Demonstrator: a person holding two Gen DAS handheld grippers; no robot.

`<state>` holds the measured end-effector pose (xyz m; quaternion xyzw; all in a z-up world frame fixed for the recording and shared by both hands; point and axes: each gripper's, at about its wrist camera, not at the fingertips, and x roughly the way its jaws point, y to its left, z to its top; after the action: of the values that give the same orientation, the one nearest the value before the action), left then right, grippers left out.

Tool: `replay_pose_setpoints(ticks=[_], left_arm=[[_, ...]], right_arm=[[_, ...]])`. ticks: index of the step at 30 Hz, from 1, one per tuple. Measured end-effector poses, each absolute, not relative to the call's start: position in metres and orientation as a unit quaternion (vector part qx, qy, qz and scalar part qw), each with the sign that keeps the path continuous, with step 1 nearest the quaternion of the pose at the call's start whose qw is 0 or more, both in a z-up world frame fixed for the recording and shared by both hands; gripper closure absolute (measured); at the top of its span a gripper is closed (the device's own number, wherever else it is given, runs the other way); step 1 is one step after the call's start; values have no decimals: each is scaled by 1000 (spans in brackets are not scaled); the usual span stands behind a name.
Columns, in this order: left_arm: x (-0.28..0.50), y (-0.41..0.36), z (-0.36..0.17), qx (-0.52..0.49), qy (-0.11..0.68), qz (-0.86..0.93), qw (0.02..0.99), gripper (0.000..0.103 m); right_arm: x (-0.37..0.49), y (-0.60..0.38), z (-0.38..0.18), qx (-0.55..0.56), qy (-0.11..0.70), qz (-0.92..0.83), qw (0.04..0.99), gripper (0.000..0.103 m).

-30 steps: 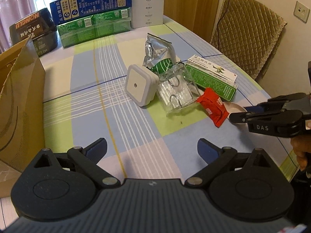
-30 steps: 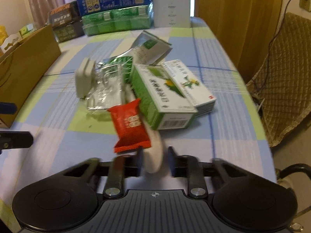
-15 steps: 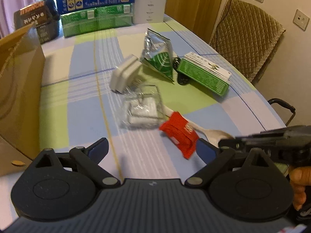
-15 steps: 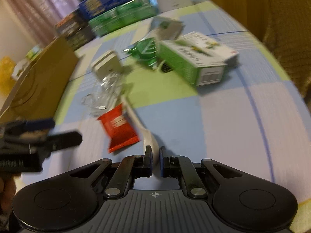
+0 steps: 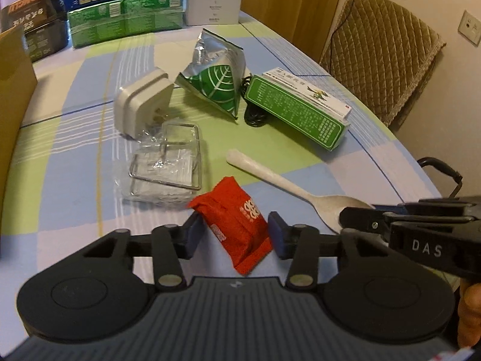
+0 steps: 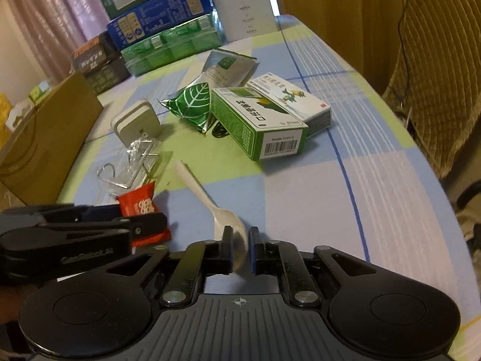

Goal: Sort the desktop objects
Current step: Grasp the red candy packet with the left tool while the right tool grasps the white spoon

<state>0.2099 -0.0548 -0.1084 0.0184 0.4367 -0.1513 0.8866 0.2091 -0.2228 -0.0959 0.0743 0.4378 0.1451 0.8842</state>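
Left claw (image 5: 233, 234) straddles the red packet (image 5: 233, 224), its pads narrowed to either side of the wrapper and close to it; whether they touch cannot be told. Right claw (image 6: 239, 248) is nearly closed on the bowl of the white spoon (image 6: 210, 201), whose handle points toward the far clutter. Both items lie near the desk (image 6: 315, 198) front edge; farther off sit a wire rack in clear wrap (image 5: 166, 164), a white plug (image 5: 144, 102), a foil pouch (image 5: 215, 78) and 2 boxes (image 6: 267, 117). Step in hand, as judged: 2 simultaneous pickups. The next move calls for firm closure, then lifting, probably toward the cardboard carton (image 6: 45, 138) at left.
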Motion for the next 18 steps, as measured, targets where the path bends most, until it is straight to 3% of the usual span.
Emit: replay_pose_setpoints(ticks=[2, 11, 12, 13, 15, 17, 18], left_arm=[[209, -54, -107, 29, 438, -159, 884, 70], [188, -14, -96, 72, 465, -193, 861, 72], [185, -11, -95, 76, 461, -185, 865, 68], [182, -8, -94, 78, 457, -179, 868, 54], [178, -5, -91, 77, 447, -165, 876, 47], [176, -4, -90, 69, 440, -153, 882, 47], [176, -5, -91, 67, 438, -150, 884, 47]], right_arm=[[208, -218, -97, 56, 432, 150, 887, 77], [203, -222, -95, 103, 453, 153, 872, 76], [200, -220, -94, 93, 451, 152, 875, 76], [197, -218, -93, 80, 448, 151, 878, 76], [191, -213, -91, 52, 438, 154, 884, 69], [186, -206, -91, 25, 430, 157, 889, 47], [185, -203, -92, 14, 426, 157, 891, 44]])
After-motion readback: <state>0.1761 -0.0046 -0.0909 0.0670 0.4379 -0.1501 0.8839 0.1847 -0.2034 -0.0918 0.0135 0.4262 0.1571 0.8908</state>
